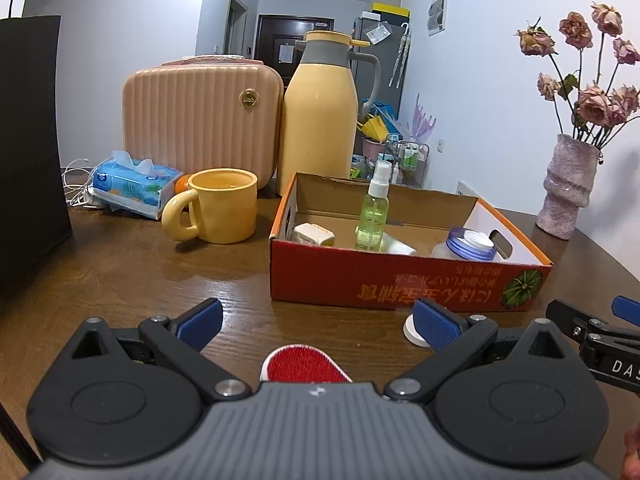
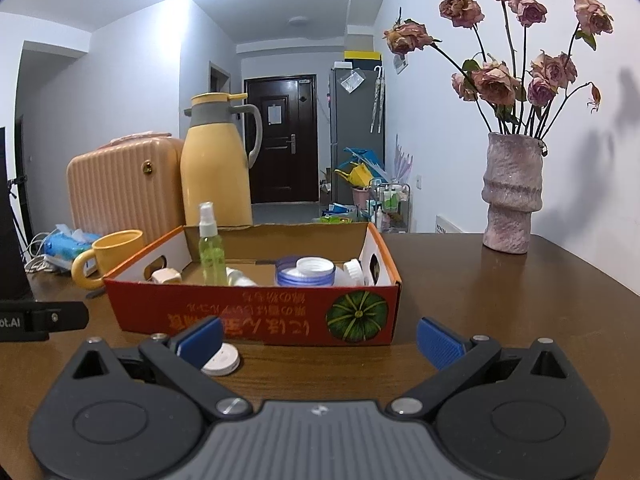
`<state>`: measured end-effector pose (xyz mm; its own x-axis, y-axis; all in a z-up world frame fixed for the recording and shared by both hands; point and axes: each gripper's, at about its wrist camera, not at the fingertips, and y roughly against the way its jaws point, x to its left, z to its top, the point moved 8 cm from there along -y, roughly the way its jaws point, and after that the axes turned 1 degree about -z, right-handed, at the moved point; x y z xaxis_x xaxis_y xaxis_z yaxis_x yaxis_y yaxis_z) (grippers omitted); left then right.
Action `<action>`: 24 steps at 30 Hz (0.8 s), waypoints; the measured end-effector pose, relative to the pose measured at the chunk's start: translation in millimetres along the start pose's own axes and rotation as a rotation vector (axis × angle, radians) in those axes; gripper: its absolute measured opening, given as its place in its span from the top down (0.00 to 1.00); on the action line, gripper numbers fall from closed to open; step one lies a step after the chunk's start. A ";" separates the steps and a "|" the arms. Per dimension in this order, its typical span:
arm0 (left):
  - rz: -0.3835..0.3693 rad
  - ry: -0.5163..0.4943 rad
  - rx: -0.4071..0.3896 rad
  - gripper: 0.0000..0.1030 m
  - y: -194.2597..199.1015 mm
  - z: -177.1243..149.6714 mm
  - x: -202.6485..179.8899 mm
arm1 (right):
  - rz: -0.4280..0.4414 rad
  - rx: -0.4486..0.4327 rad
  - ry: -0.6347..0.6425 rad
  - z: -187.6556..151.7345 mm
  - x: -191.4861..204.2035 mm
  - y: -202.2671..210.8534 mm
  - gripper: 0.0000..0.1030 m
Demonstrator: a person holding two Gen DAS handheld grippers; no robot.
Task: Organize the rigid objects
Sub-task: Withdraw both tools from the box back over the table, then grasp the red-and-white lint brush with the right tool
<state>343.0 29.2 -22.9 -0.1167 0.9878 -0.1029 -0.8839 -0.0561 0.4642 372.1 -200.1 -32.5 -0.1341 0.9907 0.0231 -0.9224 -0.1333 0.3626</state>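
Note:
A red cardboard box (image 1: 400,284) (image 2: 256,312) stands on the wooden table and holds a green spray bottle (image 1: 374,212) (image 2: 211,246), a blue-rimmed jar (image 1: 472,244) (image 2: 306,272) and small white containers. My left gripper (image 1: 318,324) is open in front of the box; a red-faced brush (image 1: 304,364) lies on the table just beneath it, partly hidden by its body. A white round disc (image 1: 412,330) (image 2: 222,358) rests on the table by the box's front wall. My right gripper (image 2: 318,342) is open, with the disc beside its left finger.
A yellow mug (image 1: 218,210), blue tissue pack (image 1: 132,186), pink ribbed case (image 1: 200,120) and yellow thermos jug (image 1: 320,120) stand left of and behind the box. A pink vase of dried roses (image 2: 510,196) is at the right. A black panel (image 1: 28,140) borders the left.

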 end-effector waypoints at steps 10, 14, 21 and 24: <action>-0.008 0.002 0.016 0.00 7.1 -7.8 8.2 | 0.057 0.045 0.040 -10.7 17.1 13.0 0.00; 0.010 -0.004 0.033 0.00 9.9 -12.3 18.6 | 0.131 0.088 0.071 -17.3 35.9 13.9 0.00; 0.053 -0.034 0.093 0.00 12.0 -28.0 46.5 | 0.246 0.172 0.130 -32.8 82.9 14.0 0.00; 0.060 -0.043 0.112 0.00 13.7 -33.5 60.0 | 0.286 0.211 0.140 -39.3 101.3 12.4 0.00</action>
<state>308.7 82.8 -52.2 -0.1467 0.9885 -0.0355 -0.8197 -0.1014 0.5638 332.8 -102.5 -62.3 -0.4375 0.8988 0.0287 -0.7475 -0.3812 0.5439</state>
